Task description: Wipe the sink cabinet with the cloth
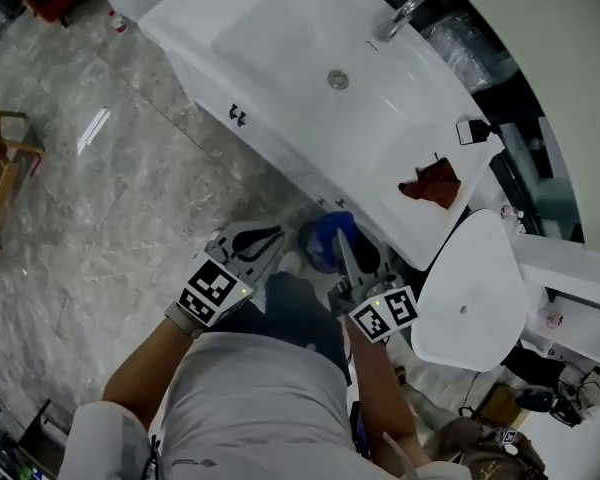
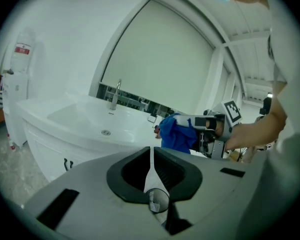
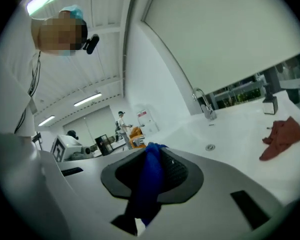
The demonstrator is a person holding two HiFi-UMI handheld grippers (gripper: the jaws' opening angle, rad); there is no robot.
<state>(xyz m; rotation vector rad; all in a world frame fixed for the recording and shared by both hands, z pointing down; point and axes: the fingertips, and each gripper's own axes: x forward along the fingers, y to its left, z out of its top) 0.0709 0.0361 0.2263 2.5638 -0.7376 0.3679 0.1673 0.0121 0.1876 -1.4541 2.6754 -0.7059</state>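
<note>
Right gripper view shows us our right gripper point(image 3: 151, 151) clamped on the blue cloth point(image 3: 149, 181), which fills the slot between its jaws from the tips back. From the head view we see the cloth bunched just in front of the sink cabinet point(image 1: 212, 86); we cannot tell whether it touches. Our left gripper point(image 2: 151, 156) is closed and empty, near the cabinet front. A reddish rag point(image 1: 432, 183) lies on the cabinet's top.

Two cloths showed: one crumpled blue cloth point(image 1: 328, 240) and one crumpled rust-red cloth point(image 1: 432, 182). One white sink cabinet point(image 1: 270, 38) bore one chrome tap point(image 1: 404, 14).
</note>
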